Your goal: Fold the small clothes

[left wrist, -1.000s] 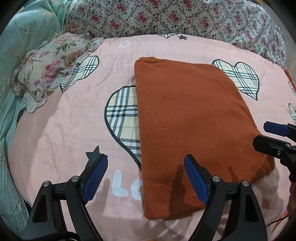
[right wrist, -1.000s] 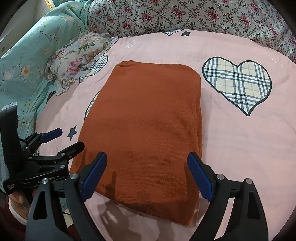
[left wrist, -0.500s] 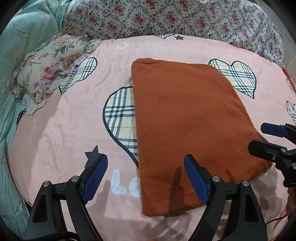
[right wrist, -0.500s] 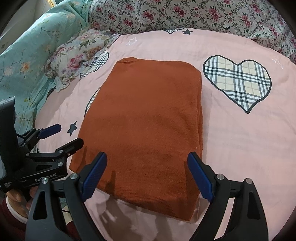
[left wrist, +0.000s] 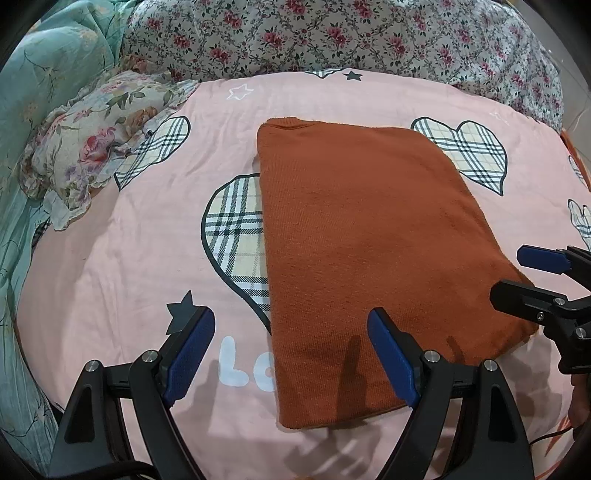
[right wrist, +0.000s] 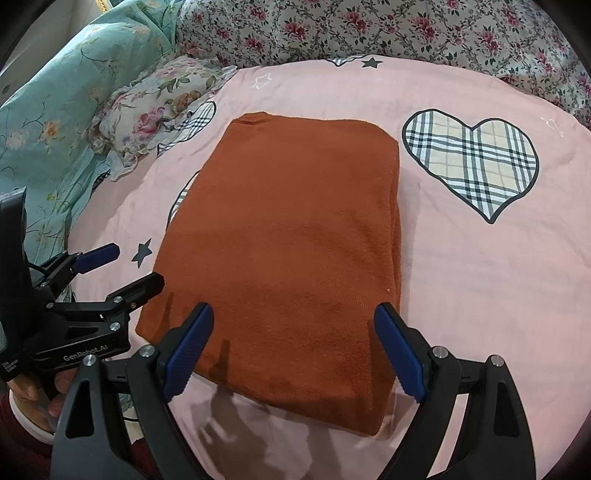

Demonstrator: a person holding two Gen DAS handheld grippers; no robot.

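A rust-orange knit garment (left wrist: 369,240) (right wrist: 288,240) lies folded into a neat rectangle on the pink bedspread. My left gripper (left wrist: 290,349) hovers open above its near left corner, one blue pad over the sheet and one over the cloth. My right gripper (right wrist: 293,345) stands open above the garment's near edge, both pads clear of the fabric. Each gripper shows in the other's view: the right gripper (left wrist: 517,277) at the right edge, the left gripper (right wrist: 127,267) at the left, both open with nothing between the fingers.
The pink bedspread (left wrist: 129,240) (right wrist: 480,277) carries plaid hearts and stars. A floral pillow (left wrist: 92,140) (right wrist: 155,110) lies at the far left, a teal quilt (right wrist: 48,129) beyond it, and a rose-print cover (left wrist: 332,33) along the back. A hand (right wrist: 33,391) grips the left tool.
The garment sits slightly lower and nearer in both views than a second ago; the grippers' openings look the same.
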